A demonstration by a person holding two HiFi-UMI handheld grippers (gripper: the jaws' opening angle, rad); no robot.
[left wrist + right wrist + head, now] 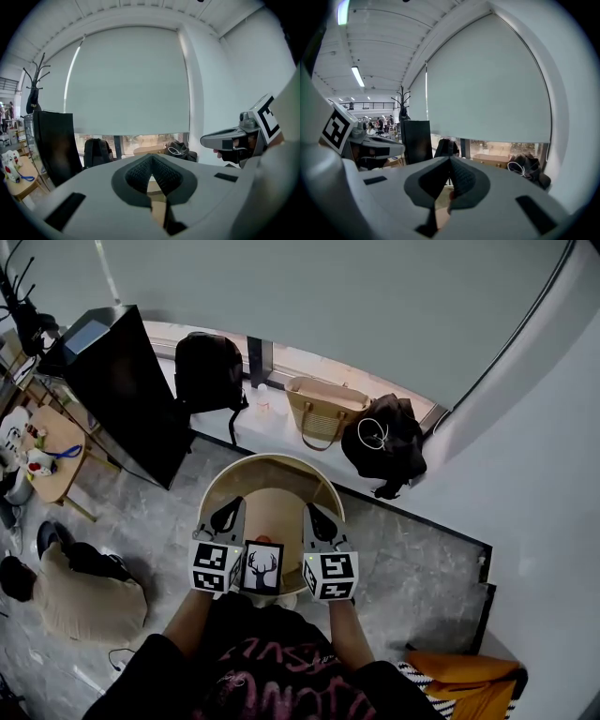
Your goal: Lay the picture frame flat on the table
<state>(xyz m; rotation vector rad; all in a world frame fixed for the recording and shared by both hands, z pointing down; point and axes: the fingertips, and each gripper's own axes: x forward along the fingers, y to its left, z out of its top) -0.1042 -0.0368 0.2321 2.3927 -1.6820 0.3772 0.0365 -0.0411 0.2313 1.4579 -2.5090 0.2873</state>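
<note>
Holding left tongs (pixel 228 515) and right tongs (pixel 320 519) side by side, low and close to the body, over the near half of the round wooden counter (pixel 274 465). Both aimed forward at the window blind (pixel 328 306).

Left tongs: closed, tips pressed together, narrow slit behind them, nothing gripped. Right tongs: same, tips touching, empty.

Frame (pixel 262 566): black border, deer-head silhouette on white. Sitting at the counter's near edge, between left cube (pixel 214 566) and right cube (pixel 330 576), just beside each. Contact with either cube not discernible. Picture face turned up toward the head camera; standing or leaning back, can't tell from this angle. Not between either pair of tips: behind them, nearer the body. Not visible in either gripper view.

Past the counter, lined up on the sill (pixel 267 432): black backpack (pixel 208 371), woven bag (pixel 323 409), dark bundle (pixel 386 442) with a white cord loop on top. Tall black cabinet (pixel 122 390) to the left, leaning in the wide lens. Small wooden side table (pixel 52 451) at far left with small items on it, too small to identify. Orange cloth (pixel 469 681) on the floor (pixel 403 559) at lower right.
</note>
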